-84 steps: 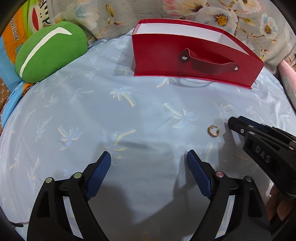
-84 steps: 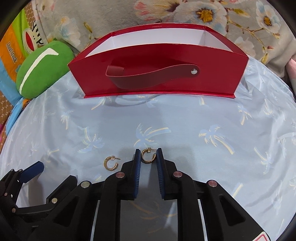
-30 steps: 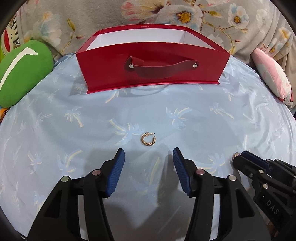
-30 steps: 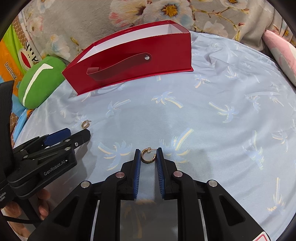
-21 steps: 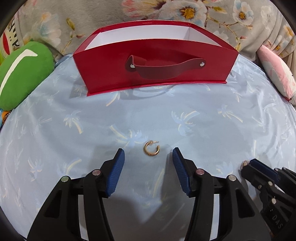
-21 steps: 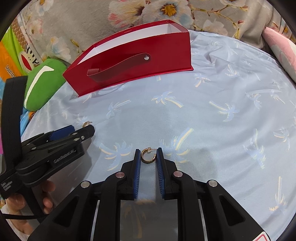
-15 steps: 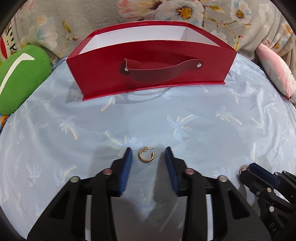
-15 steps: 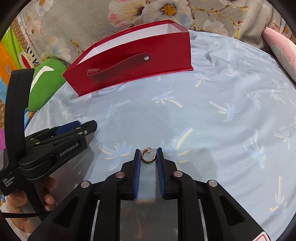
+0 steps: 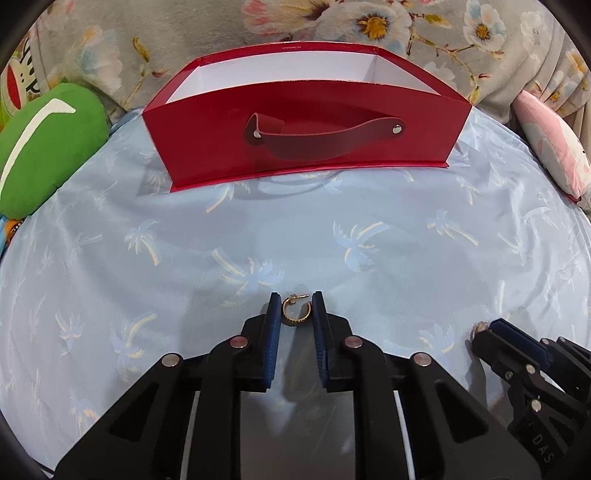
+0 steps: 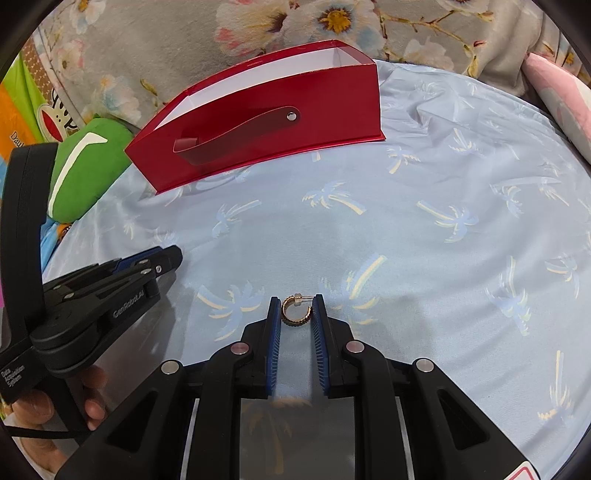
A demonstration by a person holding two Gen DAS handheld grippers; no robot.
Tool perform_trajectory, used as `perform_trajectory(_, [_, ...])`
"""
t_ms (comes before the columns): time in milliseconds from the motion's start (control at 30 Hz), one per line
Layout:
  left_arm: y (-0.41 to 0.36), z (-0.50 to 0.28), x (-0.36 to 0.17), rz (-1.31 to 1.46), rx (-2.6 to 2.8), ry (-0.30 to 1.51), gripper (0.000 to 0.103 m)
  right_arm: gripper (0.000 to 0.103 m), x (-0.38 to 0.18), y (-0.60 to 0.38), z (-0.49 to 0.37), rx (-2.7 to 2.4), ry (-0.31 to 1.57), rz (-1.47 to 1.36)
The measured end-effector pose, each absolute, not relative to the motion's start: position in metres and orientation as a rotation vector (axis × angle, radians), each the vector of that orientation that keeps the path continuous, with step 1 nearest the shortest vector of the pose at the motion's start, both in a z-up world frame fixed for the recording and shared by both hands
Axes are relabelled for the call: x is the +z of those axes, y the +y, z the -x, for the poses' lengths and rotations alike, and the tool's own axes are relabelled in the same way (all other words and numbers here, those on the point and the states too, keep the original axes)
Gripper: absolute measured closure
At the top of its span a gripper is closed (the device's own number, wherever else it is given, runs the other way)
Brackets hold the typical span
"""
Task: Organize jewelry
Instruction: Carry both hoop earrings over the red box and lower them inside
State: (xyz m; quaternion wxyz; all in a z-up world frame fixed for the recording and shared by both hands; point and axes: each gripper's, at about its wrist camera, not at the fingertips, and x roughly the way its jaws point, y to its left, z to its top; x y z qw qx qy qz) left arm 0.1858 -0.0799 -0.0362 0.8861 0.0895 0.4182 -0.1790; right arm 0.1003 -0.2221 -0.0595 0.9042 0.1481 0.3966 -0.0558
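A red open box with a strap handle stands at the back of the blue palm-print cloth; it also shows in the right wrist view. My left gripper is shut on a gold hoop earring at its fingertips, low over the cloth. My right gripper is shut on a second gold hoop earring. The right gripper shows at the lower right of the left wrist view, and the left gripper shows at the left of the right wrist view.
A green cushion lies at the back left and a pink pillow at the back right. A floral blanket rises behind the box. The blue cloth stretches between grippers and box.
My left gripper moved in over the loose earring and closed its fingers on it. My right gripper has kept its earring and held still.
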Motion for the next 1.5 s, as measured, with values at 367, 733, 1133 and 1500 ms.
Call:
perform_trajectory(367, [-0.063, -0.162, -0.028, -0.176, -0.368, 0.899, 0.087, 0.087, -0.053, -0.206, -0.082, -0.129, 0.809, -0.27])
perform_trajectory(733, [-0.036, -0.139, 0.01, -0.149, -0.335, 0.85, 0.087, 0.087, -0.011, -0.198, -0.057, -0.144, 0.728, -0.233])
perform_trajectory(1133, [-0.021, -0.144, 0.086, -0.126, -0.298, 0.752, 0.087, 0.087, 0.06, -0.203, -0.065, -0.154, 0.635, -0.182])
perform_trajectory(1500, [-0.028, -0.169, 0.131, -0.12, -0.281, 0.693, 0.087, 0.087, 0.111, -0.21, -0.099, -0.145, 0.554, -0.157])
